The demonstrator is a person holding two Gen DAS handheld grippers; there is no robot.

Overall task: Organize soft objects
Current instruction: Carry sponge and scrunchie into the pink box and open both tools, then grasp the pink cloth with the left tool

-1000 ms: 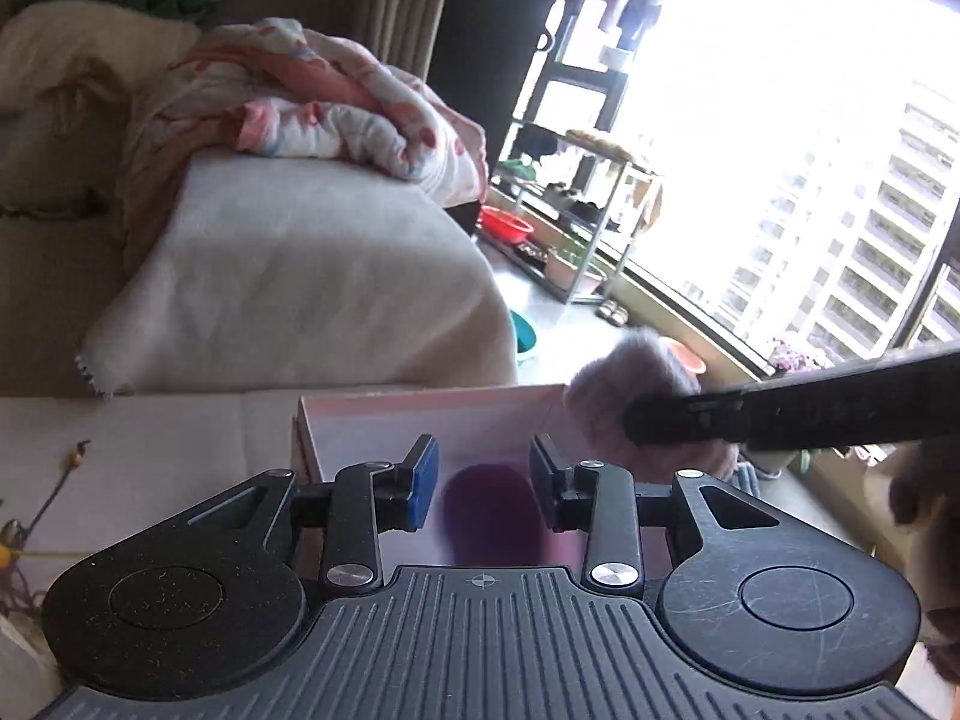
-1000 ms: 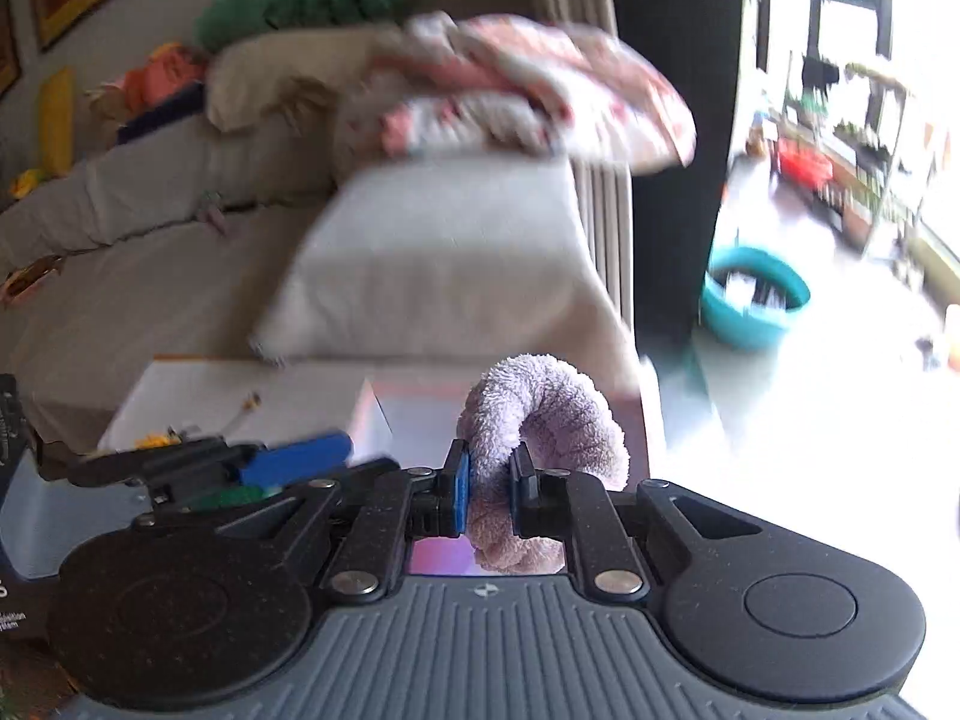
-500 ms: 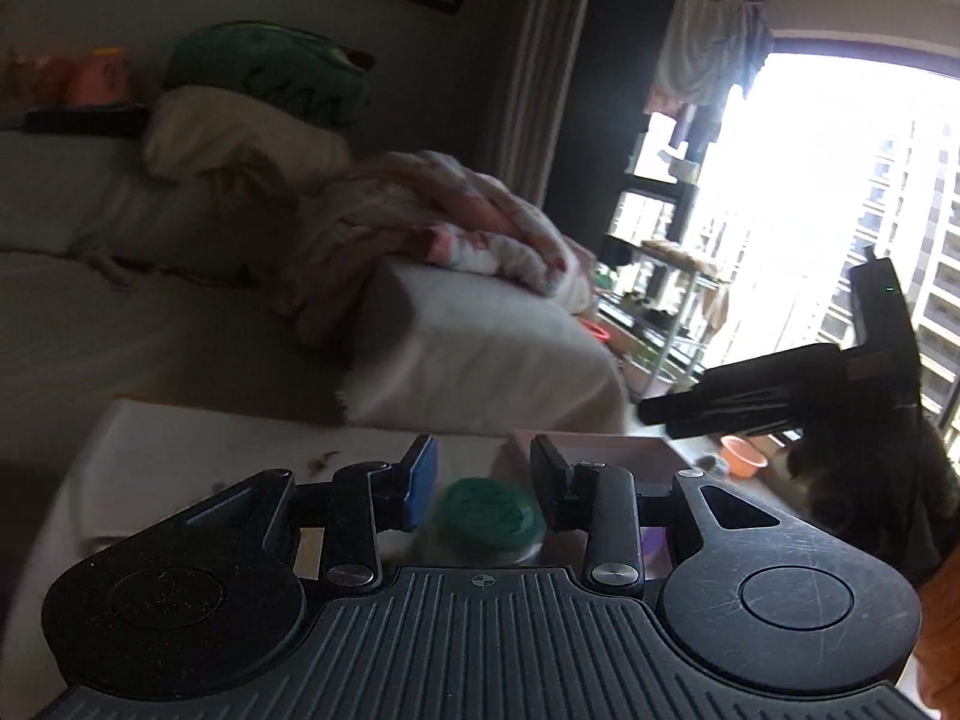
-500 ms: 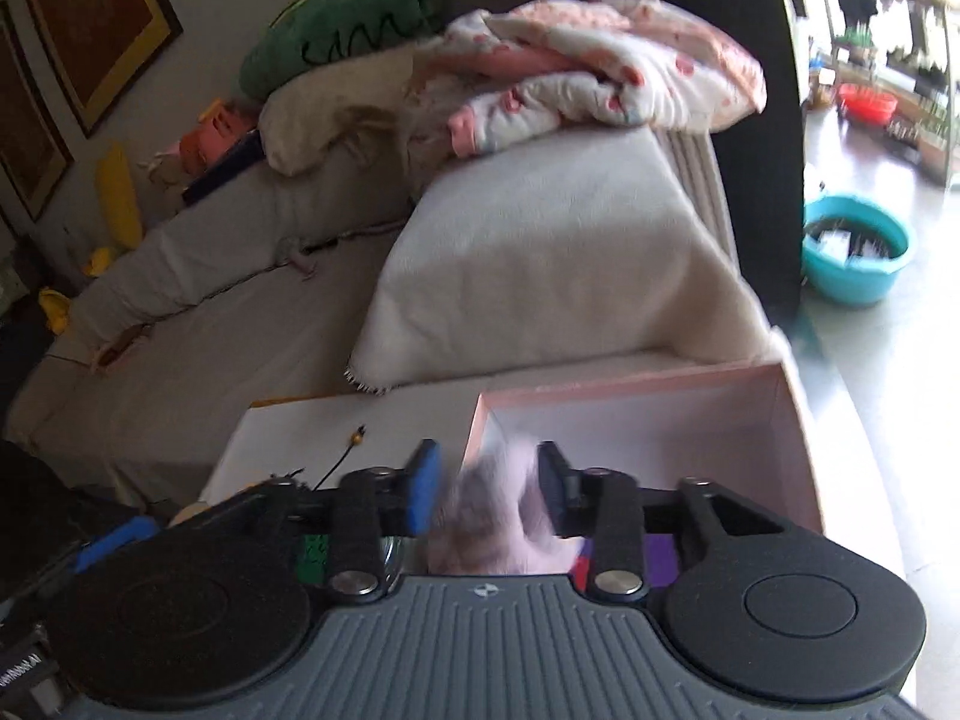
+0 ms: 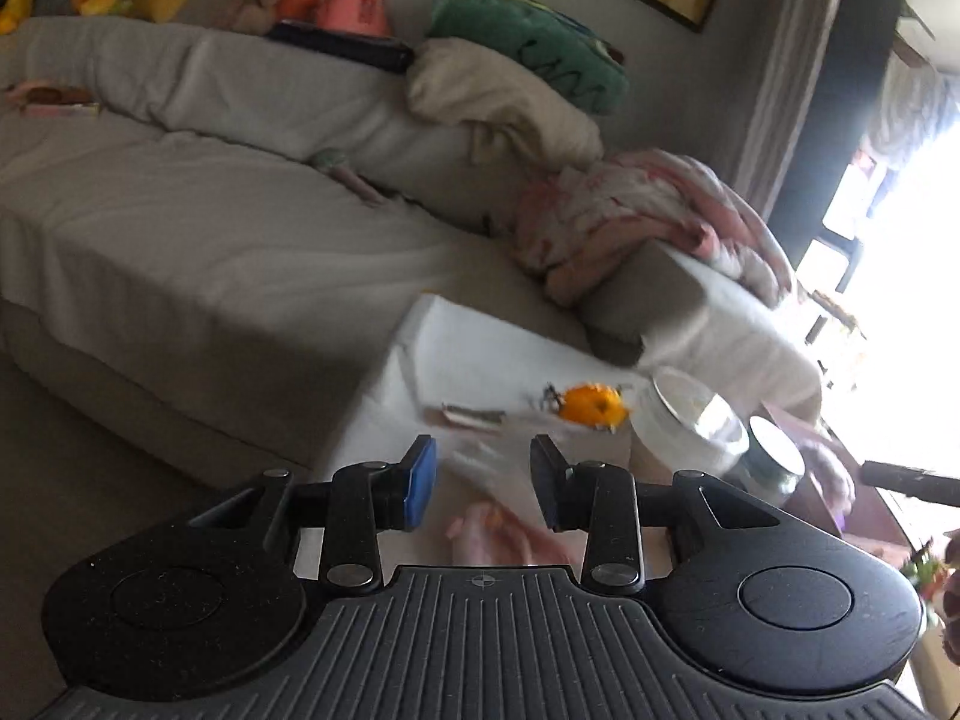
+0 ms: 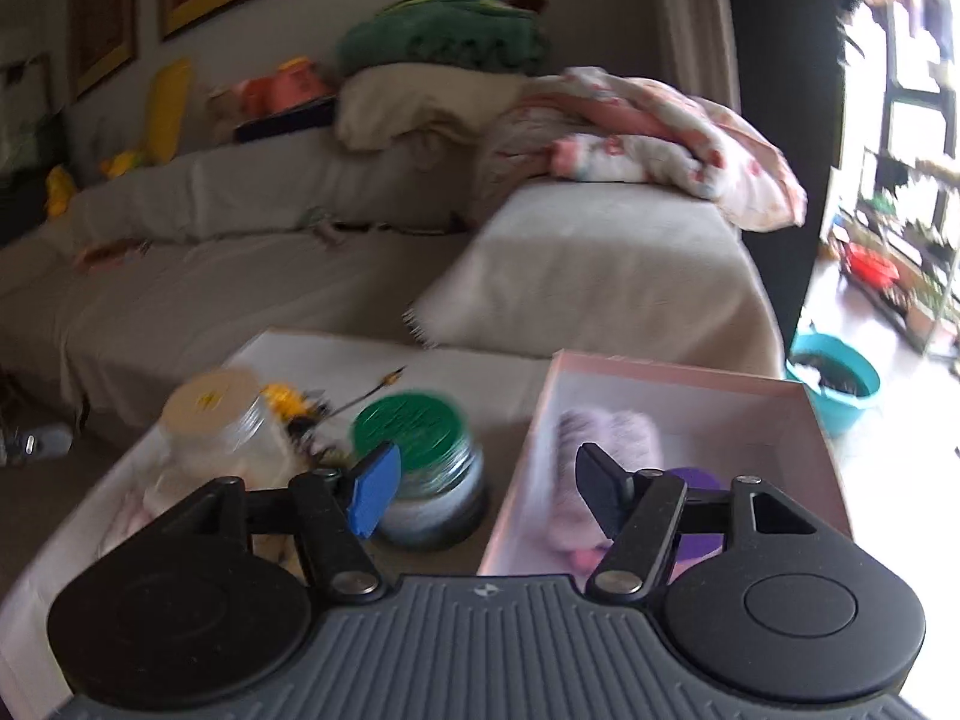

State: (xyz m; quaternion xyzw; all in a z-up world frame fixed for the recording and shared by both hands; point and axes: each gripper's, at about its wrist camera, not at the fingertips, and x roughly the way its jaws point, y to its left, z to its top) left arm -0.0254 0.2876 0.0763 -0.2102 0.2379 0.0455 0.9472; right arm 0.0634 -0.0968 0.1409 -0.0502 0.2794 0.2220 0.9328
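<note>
Left wrist view: our left gripper [image 5: 483, 483] stands partly open and empty above a pink soft item [image 5: 504, 540] on the table [image 5: 432, 348]. Blur and the white jar [image 5: 690, 426] close by risk a knock.

Right wrist view: our right gripper [image 6: 483, 489] has just been opening, holding nothing; the lilac scrunchie [image 6: 600, 456] lies in the pink box [image 6: 678, 375]. Its left finger hangs over the green-lidded jar [image 6: 420, 456], which a careless sweep could topple.

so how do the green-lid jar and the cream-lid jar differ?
The green-lid jar is squat and stands right beside the pink box; the cream-lid jar is taller and sits farther left, away from the box. Lids differ: dark green versus pale cream. Both are clear, upright and closed, on the same table.
</note>
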